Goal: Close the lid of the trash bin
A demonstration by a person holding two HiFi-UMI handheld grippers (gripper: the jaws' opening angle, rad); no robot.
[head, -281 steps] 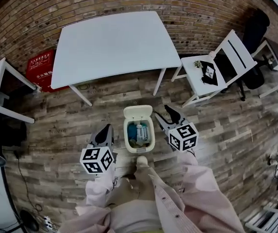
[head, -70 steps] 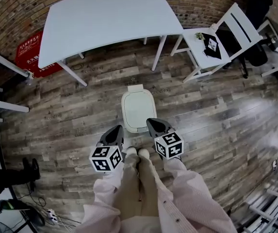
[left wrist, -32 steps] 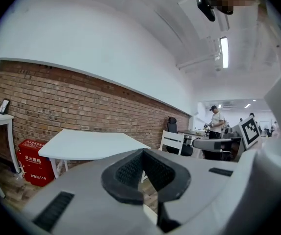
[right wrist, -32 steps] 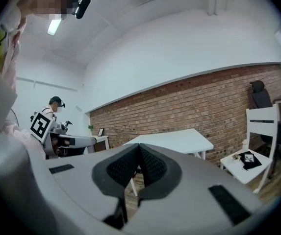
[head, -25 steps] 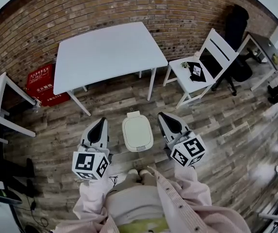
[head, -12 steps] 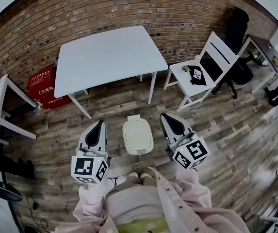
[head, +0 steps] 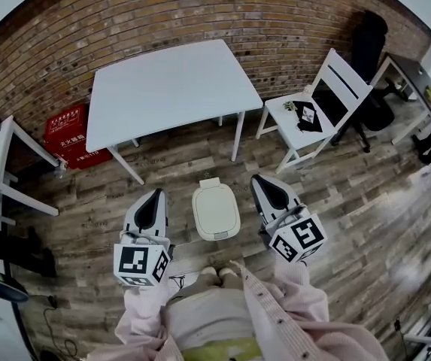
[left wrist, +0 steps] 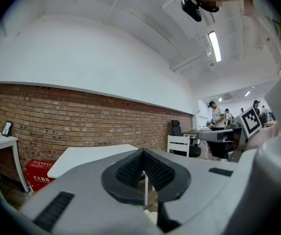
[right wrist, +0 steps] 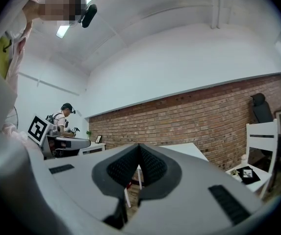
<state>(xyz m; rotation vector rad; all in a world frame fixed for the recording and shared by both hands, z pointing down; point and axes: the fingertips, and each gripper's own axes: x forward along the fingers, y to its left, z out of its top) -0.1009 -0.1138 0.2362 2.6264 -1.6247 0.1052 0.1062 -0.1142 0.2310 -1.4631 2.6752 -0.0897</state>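
Trash bin lid [head: 216, 213] down; left gripper [head: 155, 196], right gripper [head: 262, 181] flank it, clear of edges, fingers together, empty.

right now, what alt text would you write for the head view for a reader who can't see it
Seen from above, a closed white trash bin stands on a wood floor between the left gripper and right gripper, both shut, empty and apart from it. A white table and a brick wall lie beyond.
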